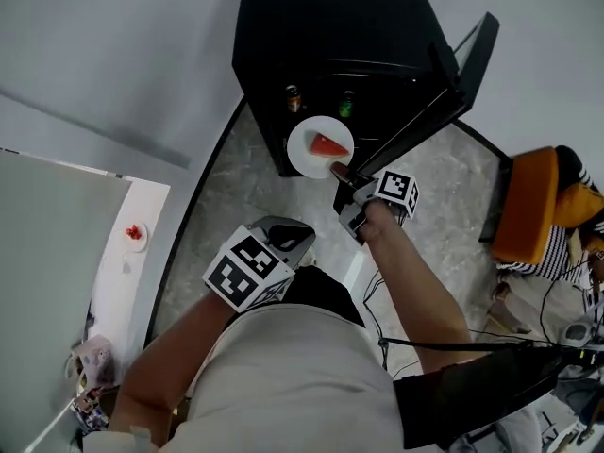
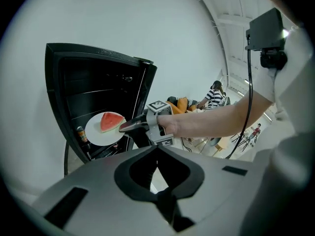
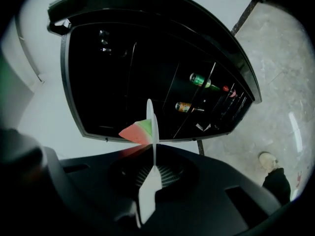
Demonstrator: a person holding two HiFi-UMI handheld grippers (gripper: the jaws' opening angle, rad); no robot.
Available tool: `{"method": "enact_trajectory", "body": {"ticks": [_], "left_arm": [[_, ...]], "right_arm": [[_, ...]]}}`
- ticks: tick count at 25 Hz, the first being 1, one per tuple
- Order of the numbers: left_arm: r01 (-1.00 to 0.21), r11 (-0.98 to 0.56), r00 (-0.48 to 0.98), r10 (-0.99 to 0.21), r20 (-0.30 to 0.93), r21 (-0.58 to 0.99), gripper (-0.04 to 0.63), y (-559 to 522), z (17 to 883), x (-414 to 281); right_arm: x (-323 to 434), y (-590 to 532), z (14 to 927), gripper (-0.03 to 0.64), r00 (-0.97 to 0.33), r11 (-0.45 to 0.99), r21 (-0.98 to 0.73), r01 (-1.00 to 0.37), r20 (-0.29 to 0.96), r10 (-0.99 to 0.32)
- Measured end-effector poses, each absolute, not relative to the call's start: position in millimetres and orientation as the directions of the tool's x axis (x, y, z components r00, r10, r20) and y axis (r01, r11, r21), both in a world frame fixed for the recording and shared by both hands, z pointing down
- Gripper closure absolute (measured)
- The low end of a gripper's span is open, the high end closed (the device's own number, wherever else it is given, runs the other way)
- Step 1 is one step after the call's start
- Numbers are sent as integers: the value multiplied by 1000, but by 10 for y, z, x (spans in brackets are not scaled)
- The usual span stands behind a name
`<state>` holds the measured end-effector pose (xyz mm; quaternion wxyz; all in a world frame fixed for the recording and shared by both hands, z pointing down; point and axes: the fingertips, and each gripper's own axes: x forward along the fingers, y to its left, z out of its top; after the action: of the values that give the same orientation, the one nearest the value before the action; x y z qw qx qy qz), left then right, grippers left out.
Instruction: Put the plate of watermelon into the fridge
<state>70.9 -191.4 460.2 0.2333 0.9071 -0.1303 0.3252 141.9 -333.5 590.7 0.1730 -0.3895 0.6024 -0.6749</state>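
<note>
— Close by the hip, head view: left gripper [image 1: 291, 238] hangs low over the marble floor [image 1: 236, 187], well back from everything else. Its own view?
— Left gripper view: jaws together, nothing between them. That view alone gives the plate [image 2: 98, 132] face-on, with the watermelon wedge [image 2: 111, 121] lying on it. It also shows the right gripper [image 2: 125, 127] from the side, out on a bare forearm.
— Right gripper view?
— Plate seen edge-on, a thin white line running up from the jaws. Jaws nearly closed, pinching the rim. Wedge sticks out to the left of that line. No other view shows the pinch so plainly.
— Where is the plate?
— Off the floor, held level at the open front of the black fridge [image 1: 330, 36], by the lower shelves. Past the threshold or not: can't tell.
— Further in?
— Can [image 1: 293, 97] and green bottle [image 1: 346, 105] in the dark interior. Door [image 1: 429, 125] stands open at the right. Head view only: white desk [image 1: 127, 291] far left, small dish [image 1: 135, 236] on it with something red.
</note>
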Motion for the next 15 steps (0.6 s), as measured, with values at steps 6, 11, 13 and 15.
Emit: {"method": "enact_trajectory", "body": {"ticks": [6, 11, 13, 15], "left_arm": [[-392, -862, 741, -87, 666, 322, 583, -2268, 4687, 850], [-394, -860, 727, -76, 682, 325, 583, -2465, 4794, 907], [-400, -854, 727, -74, 683, 333, 583, -2519, 4830, 931], [-402, -852, 722, -71, 688, 334, 583, -2555, 4874, 955]], "right_arm": [[1421, -3900, 6162, 594, -640, -232, -945, -229, 326, -695], [1404, -4307, 6367, 594, -642, -241, -942, -232, 334, -690], [1384, -4442, 6443, 594, -644, -245, -942, -231, 337, -687], [1361, -4564, 6510, 594, -644, -249, -941, -228, 337, -686]]}}
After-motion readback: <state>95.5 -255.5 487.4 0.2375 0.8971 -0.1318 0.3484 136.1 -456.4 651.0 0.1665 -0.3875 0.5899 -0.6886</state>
